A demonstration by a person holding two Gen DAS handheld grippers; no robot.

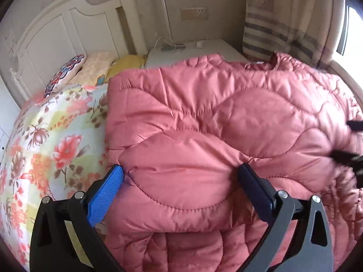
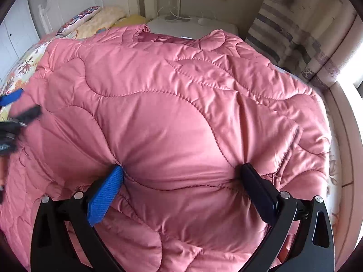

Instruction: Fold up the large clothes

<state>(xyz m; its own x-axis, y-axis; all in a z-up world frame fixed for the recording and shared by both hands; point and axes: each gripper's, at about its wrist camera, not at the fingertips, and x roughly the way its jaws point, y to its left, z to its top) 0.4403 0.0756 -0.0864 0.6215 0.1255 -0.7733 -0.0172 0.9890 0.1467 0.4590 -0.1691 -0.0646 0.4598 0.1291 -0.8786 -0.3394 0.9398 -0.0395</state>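
Observation:
A large pink quilted coat point(image 1: 215, 122) lies spread on the bed, collar toward the far nightstand; it fills the right wrist view point(image 2: 172, 117). My left gripper point(image 1: 181, 172) is open, its fingers pressing down on a folded flap at the coat's left edge. My right gripper point(image 2: 181, 170) is open, its fingers pressing into the padded fabric further right. The right gripper's blurred tips show at the right edge of the left wrist view point(image 1: 349, 156). The left gripper shows blurred at the left edge of the right wrist view point(image 2: 20, 111).
A floral bedsheet point(image 1: 50, 140) covers the bed left of the coat. Pillows point(image 1: 90, 70) lie against the white headboard point(image 1: 59, 31). A white nightstand point(image 1: 192, 52) with a lamp base stands behind the coat. A striped curtain point(image 1: 279, 22) hangs at the right by a window.

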